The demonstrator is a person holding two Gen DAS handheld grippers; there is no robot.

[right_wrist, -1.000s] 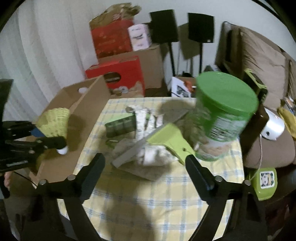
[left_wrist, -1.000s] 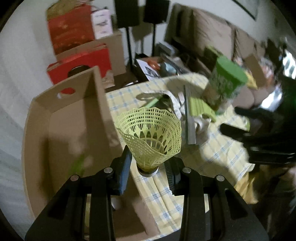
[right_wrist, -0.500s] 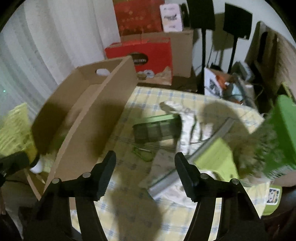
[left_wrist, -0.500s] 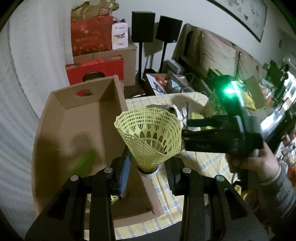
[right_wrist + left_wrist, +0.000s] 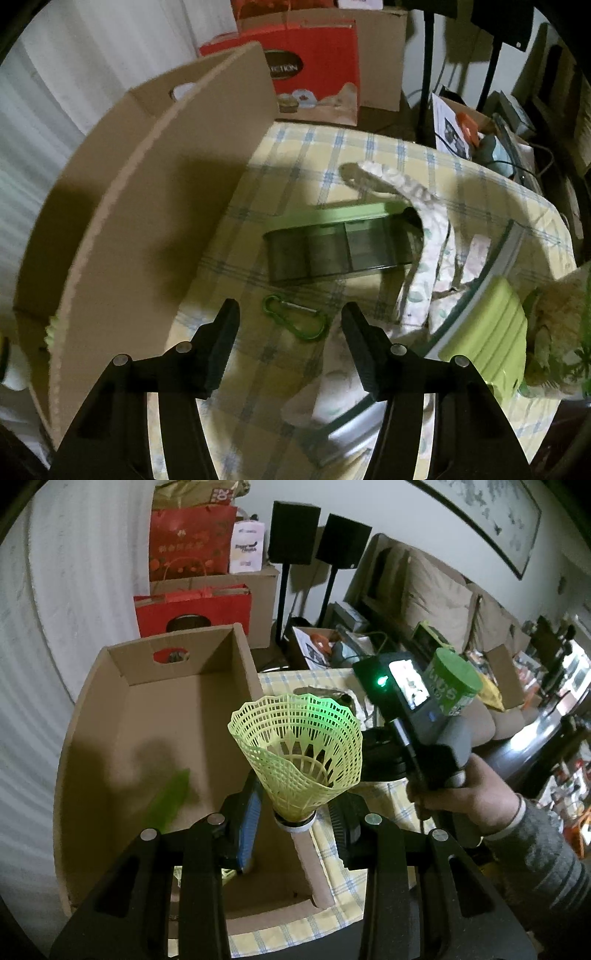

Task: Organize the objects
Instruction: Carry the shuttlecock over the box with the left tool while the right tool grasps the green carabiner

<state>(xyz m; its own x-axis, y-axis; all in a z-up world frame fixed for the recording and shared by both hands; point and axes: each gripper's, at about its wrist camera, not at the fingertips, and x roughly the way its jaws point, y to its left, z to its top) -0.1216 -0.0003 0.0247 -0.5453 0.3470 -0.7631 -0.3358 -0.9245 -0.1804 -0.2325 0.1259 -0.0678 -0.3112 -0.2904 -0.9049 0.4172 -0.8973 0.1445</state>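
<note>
**A:** So where are we? Biggest thing first: the cardboard box [image 5: 155,746] sits right under and ahead of our left gripper [image 5: 295,814], open top facing up. That gripper is clamped on the cork base of the yellow shuttlecock [image 5: 299,753], skirt pointing up and away from us.

**B:** Yep, so that one looks ready to drop straight in. Our right gripper [image 5: 290,325] has its jaws closing with nothing between them yet. The green carabiner [image 5: 295,317] lies on the checked tablecloth [image 5: 332,147] just ahead of the fingertips, long axis running across the gap, slanting down to the right.

**A:** So the right hand's way nearer to it. We'd probably need to roll the wrist a bit.
</note>
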